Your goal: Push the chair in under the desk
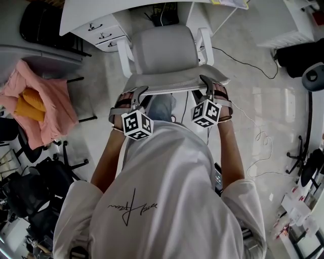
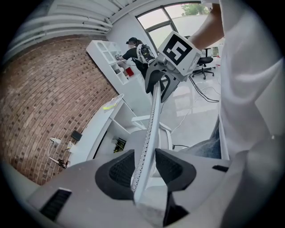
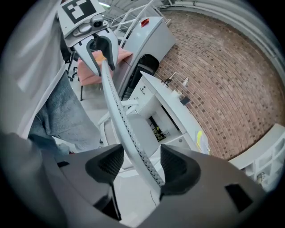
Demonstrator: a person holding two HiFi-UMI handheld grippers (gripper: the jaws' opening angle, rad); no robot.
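Pale floor lay below, with the white desk (image 1: pixel 101 12) at twelve o'clock. The left gripper (image 1: pixel 140 95) clamped the chair backrest (image 1: pixel 172 81). The right gripper (image 1: pixel 207 85) straddled it loosely, jaws apart.

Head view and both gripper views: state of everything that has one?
chair: not yet under the desk, seat facing it.
left gripper: shut on the backrest top edge.
right gripper: open, backrest edge between its jaws, against one pad.
drawers: shut.
pink cloth: draped, not folded.
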